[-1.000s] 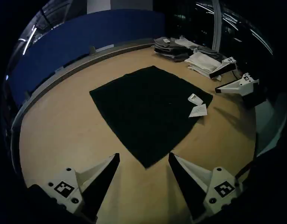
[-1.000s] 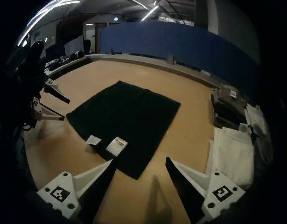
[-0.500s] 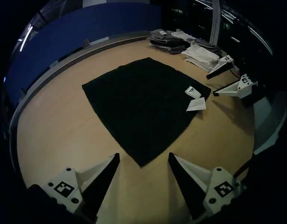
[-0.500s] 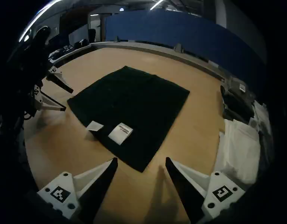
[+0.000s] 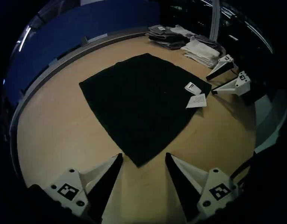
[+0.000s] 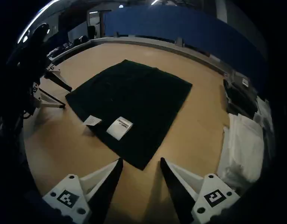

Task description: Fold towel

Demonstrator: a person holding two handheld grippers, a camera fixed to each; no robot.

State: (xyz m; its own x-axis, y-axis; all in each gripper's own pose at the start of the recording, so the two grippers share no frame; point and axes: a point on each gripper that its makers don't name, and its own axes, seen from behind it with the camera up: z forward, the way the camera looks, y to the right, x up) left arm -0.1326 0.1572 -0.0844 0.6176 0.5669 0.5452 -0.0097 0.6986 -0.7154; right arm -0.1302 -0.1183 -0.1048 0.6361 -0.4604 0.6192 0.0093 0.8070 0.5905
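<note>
A dark towel (image 5: 143,100) lies spread flat on the wooden table (image 5: 53,123), with two white tags (image 5: 195,95) near one corner. In the left gripper view my left gripper (image 5: 143,154) stands open, and the towel's near corner points into the gap between its fingers. My right gripper (image 5: 227,76) is open at the tagged corner on the right. In the right gripper view that gripper (image 6: 141,159) is open over another near corner of the towel (image 6: 132,97), the tags (image 6: 119,128) just ahead. The left gripper (image 6: 53,91) shows at the far left, held by a hand.
Folded white towels (image 5: 201,52) and grey ones (image 5: 167,35) are stacked at the table's far side; in the right gripper view they lie to the right (image 6: 244,149). A blue partition (image 5: 68,33) runs along the table's back edge.
Both grippers have come closer to the towel's corners, and each pair of fingers has narrowed a little. The towel has not moved.
</note>
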